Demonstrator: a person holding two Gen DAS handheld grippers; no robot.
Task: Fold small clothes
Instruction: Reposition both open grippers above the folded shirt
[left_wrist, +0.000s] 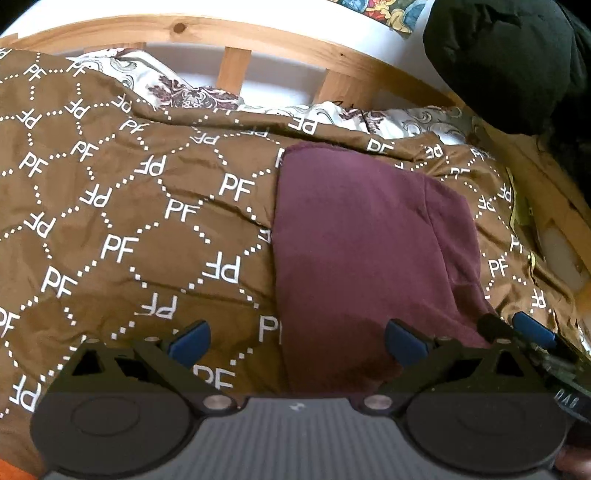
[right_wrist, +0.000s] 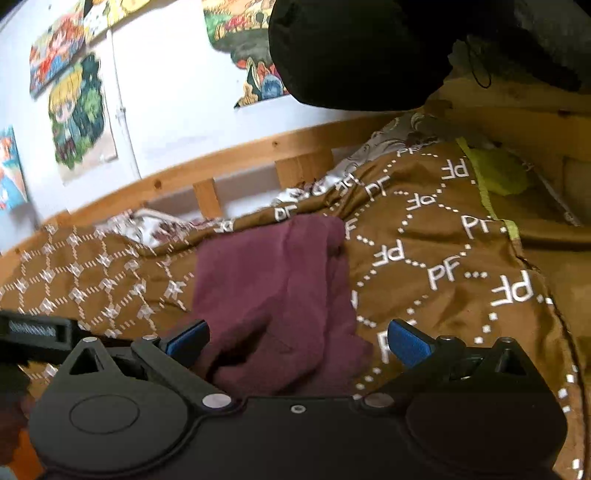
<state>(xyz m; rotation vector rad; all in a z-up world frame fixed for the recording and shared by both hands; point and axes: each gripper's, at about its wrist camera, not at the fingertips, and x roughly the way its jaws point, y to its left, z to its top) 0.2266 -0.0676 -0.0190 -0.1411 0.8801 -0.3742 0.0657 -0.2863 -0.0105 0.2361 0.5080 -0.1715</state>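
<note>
Maroon garment (left_wrist: 369, 251) flat on brown quilt (left_wrist: 110, 221), toward bed's right edge, partly folded

Left gripper (left_wrist: 297, 343) spread wide, empty, near hem
Right gripper (right_wrist: 297, 343) likewise empty

Next: pinch near corners, fold toward headboard rail (left_wrist: 258, 40)

Black hand-held gripper (left_wrist: 297, 341), blue fingertips (left_wrist: 190, 341)

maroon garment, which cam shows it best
The left wrist view: the maroon garment lies nearly whole and flat on the brown bedspread. The right wrist view shows it smaller, bunched, its near end behind the right tool.
</note>
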